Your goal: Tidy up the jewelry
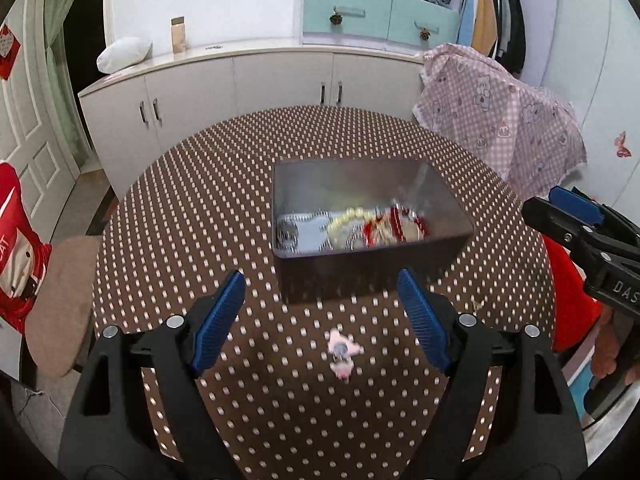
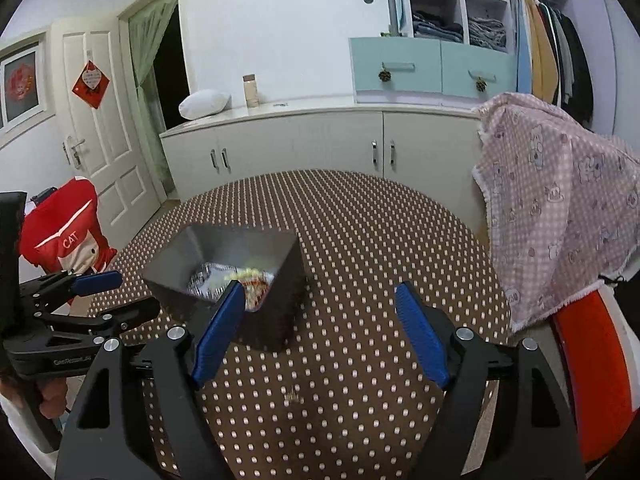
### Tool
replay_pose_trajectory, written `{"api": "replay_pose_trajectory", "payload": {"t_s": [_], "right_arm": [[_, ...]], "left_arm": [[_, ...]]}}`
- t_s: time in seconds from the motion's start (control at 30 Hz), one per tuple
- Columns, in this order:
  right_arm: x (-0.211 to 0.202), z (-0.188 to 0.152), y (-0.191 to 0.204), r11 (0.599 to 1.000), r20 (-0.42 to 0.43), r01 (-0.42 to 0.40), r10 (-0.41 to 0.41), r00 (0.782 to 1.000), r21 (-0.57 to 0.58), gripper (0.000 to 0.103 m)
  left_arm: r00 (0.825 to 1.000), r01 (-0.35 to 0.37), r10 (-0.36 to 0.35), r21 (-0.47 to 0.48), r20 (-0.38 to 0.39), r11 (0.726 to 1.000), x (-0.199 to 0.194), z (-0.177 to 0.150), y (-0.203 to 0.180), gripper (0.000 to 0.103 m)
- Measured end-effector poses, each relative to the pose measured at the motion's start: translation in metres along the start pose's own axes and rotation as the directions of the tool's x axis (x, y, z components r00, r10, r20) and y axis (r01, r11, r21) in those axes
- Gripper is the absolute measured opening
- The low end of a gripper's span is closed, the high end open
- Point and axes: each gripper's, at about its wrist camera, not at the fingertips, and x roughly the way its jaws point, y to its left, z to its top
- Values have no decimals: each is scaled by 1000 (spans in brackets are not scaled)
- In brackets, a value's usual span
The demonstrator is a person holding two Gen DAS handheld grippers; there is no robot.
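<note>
A dark open box [image 1: 360,276] stands mid-table on the brown dotted cloth; inside lie a pearl bracelet [image 1: 350,220], red beads [image 1: 394,226] and silver pieces. A small pink trinket [image 1: 340,354] lies on the cloth in front of the box, between the wide-apart blue pads of my left gripper [image 1: 322,290], which is open with nothing held. In the right wrist view my right gripper [image 2: 320,304] is open too, with the box [image 2: 276,304] behind its left pad and a tiny gold item [image 2: 292,398] on the cloth below the gap.
A round table [image 2: 380,232] carries it all. A chair under a pink checked cloth [image 2: 560,224] stands at the right, a red-draped chair [image 2: 66,236] at the left, white cabinets [image 2: 304,140] behind. Each gripper shows at the edge of the other's view.
</note>
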Motion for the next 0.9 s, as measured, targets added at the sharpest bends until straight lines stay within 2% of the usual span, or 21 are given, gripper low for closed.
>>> {"api": "replay_pose_trajectory", "payload": {"t_s": [0.3, 0.43, 0.5, 0.57, 0.67, 0.73, 0.9], "right_arm": [[7, -35, 0, 1000, -39, 13, -12, 999, 26, 74], [9, -48, 5, 1000, -49, 10, -9, 999, 19, 69], [9, -52, 10, 1000, -48, 16, -16, 999, 1, 66], [10, -55, 12, 1000, -49, 21, -22, 999, -13, 64], [11, -60, 14, 1000, -57, 4, -5, 998, -16, 60], [13, -64, 16, 1000, -61, -7, 5, 998, -31, 52], [23, -70, 22, 998, -73, -36, 32, 997, -60, 36]], "left_arm": [[999, 9, -9, 1, -52, 1000, 18, -33, -2, 78], [999, -3, 5, 41, -48, 999, 25, -41, -8, 78], [999, -17, 19, 52, -31, 998, 25, -42, -10, 69], [999, -46, 48, 73, -24, 996, 29, -44, -13, 38], [998, -59, 57, 104, 19, 993, 32, -47, -14, 29], [999, -45, 42, 113, 32, 993, 30, -49, -15, 24], [999, 8, -11, 65, 47, 998, 26, -50, -5, 23]]}}
